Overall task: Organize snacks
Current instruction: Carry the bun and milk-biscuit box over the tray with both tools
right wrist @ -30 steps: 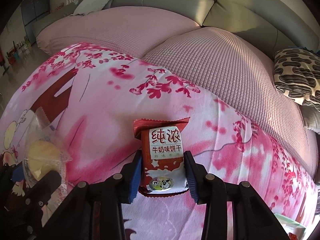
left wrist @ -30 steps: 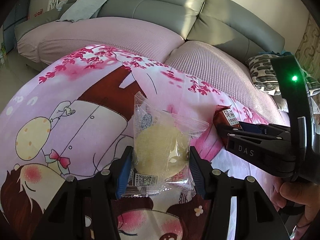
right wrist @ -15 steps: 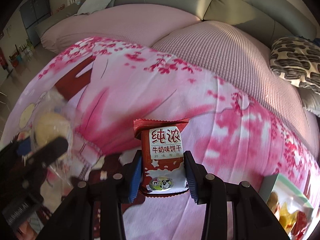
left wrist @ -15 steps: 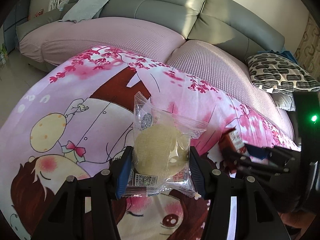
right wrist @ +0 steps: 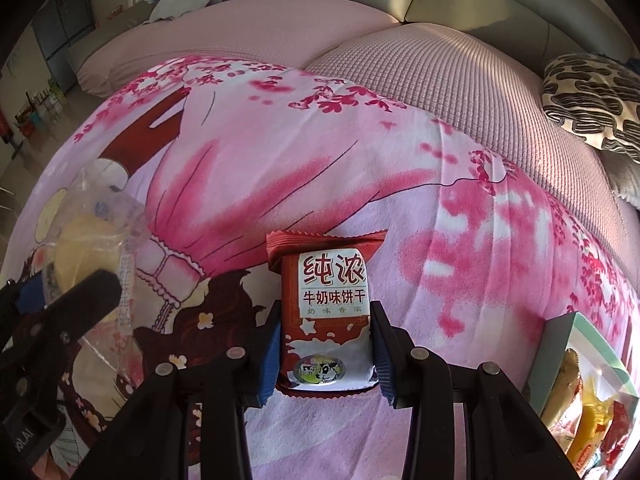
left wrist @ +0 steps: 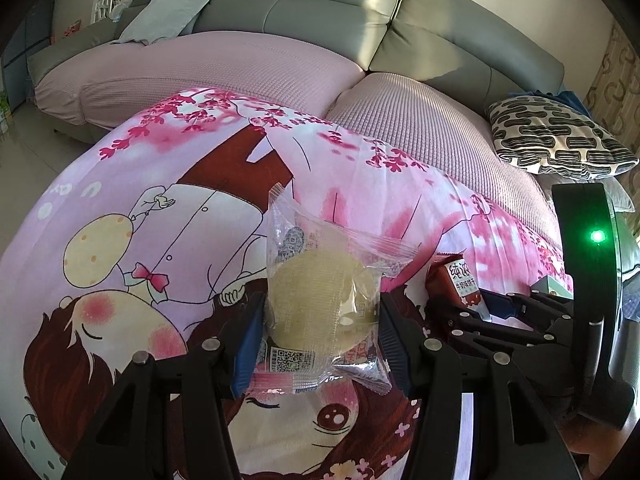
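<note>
My left gripper (left wrist: 320,340) is shut on a clear-wrapped yellow pastry (left wrist: 320,300) and holds it above the pink cartoon cloth (left wrist: 160,216). My right gripper (right wrist: 326,356) is shut on a red milk biscuit packet (right wrist: 328,312) with Chinese print, also held above the cloth. The right gripper with its packet (left wrist: 460,284) shows at the right of the left wrist view. The left gripper with the pastry (right wrist: 80,252) shows at the left of the right wrist view. A pale green box (right wrist: 560,356) with several wrapped snacks sits at the lower right.
A grey sofa with pink quilted covers (left wrist: 240,68) lies behind the cloth. A black-and-cream patterned cushion (left wrist: 560,140) rests at the right. A grey pillow (left wrist: 168,12) sits at the far left of the sofa.
Both grippers have pulled back toward the near side of the cloth with their snacks. The snack box has come further into the right wrist view.
</note>
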`<move>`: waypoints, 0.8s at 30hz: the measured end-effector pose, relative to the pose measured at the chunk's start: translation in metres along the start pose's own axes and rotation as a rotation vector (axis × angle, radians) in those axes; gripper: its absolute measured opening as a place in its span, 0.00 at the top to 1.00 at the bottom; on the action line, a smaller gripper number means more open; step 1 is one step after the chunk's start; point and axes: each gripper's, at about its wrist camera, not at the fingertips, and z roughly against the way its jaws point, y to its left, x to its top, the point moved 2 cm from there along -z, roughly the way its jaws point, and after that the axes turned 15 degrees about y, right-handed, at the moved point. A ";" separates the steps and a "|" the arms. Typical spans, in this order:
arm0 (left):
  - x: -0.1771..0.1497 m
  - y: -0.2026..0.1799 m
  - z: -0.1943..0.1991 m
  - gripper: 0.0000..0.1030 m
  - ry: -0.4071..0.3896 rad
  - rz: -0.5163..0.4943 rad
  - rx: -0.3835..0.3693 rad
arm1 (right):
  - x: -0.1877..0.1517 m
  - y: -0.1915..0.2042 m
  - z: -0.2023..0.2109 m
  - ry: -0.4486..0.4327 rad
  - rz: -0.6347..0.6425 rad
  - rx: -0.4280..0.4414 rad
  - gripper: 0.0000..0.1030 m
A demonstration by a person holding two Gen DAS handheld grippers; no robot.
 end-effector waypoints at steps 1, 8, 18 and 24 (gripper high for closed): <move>0.000 0.000 -0.001 0.45 0.002 0.000 0.000 | 0.000 0.000 0.000 -0.002 -0.003 0.003 0.59; -0.003 -0.003 -0.002 0.45 0.011 -0.008 0.005 | -0.010 -0.002 0.008 -0.037 -0.036 0.024 0.59; -0.007 -0.017 0.009 0.45 -0.016 -0.042 0.007 | -0.053 -0.006 0.039 -0.132 -0.116 0.073 0.59; -0.012 -0.031 0.023 0.45 -0.046 -0.075 0.004 | -0.088 -0.016 0.056 -0.178 -0.178 0.099 0.59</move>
